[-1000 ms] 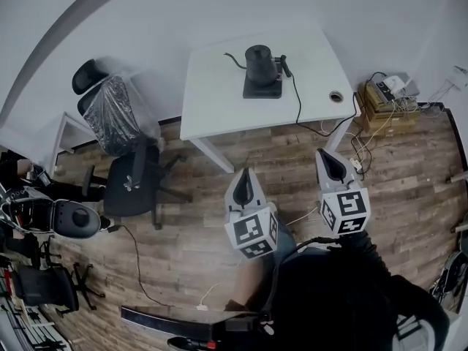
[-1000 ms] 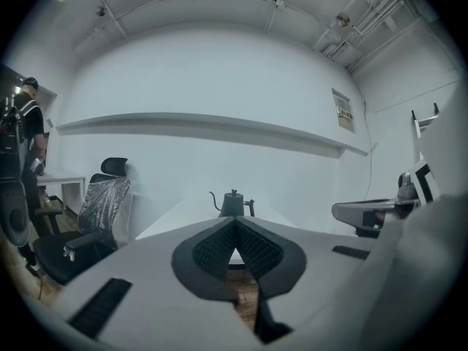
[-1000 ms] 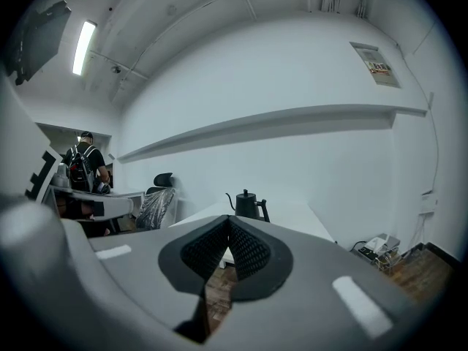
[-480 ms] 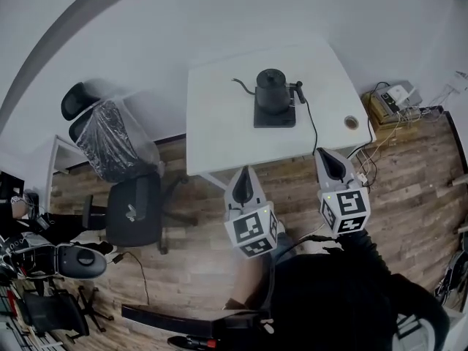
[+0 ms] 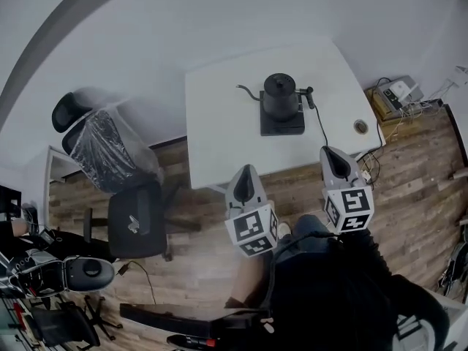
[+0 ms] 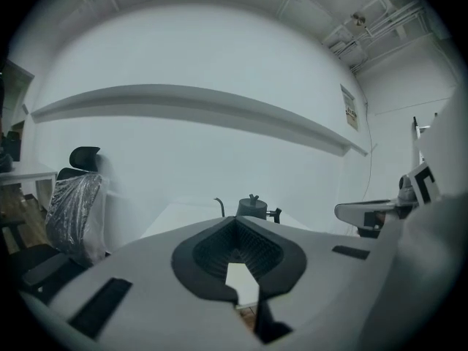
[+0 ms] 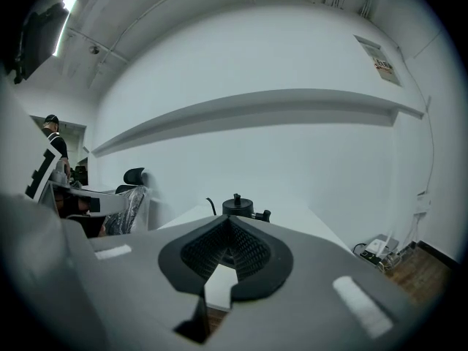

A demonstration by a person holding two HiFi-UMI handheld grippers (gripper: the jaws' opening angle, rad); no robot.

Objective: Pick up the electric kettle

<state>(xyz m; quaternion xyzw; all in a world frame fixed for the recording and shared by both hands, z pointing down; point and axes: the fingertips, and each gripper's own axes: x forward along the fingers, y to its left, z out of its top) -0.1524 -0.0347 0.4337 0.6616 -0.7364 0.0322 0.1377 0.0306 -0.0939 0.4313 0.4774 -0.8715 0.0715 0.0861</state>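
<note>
Office: white desk (image 5: 219, 115), swivel chair (image 5: 135, 214).

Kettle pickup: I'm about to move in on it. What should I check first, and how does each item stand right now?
1. Kettle upright on its base: ok.
2. Tongs open for a grasp: not ok. The left tongs and right tongs are both shut and empty.
3. Tongs at the kettle: not ok. Both are well short of it, about at the near edge of the table.
4. Handle reachable: ok. It sticks out on the right tongs' side.
5. Cord clear of the handle: cannot tell. It runs from close beside the handle toward the table's near edge.
</note>
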